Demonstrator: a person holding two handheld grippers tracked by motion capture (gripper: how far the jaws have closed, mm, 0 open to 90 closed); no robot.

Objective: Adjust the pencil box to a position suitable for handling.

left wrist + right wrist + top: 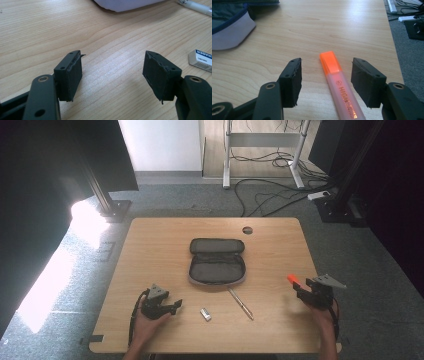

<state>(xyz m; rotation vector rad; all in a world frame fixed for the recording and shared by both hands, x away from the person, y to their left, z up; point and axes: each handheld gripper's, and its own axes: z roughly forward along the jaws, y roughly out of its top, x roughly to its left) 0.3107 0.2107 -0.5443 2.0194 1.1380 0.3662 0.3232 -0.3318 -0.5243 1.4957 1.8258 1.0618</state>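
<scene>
- Wooden table [150, 245], high view: open grey pencil case [217, 262] at centre, pen [240, 303] and eraser [205, 314] just in front of it. Left gripper [176, 306] sits low near the front-left edge; right gripper [296, 287] near the right edge, orange highlighter [292, 279] at its tip.
- Left gripper view: jaws wide apart, bare wood between them, holding nothing; eraser [201, 60] off to the right.
- Right gripper view: jaws part open, highlighter [338, 85] lying on the table between them, pads not touching it.
</scene>
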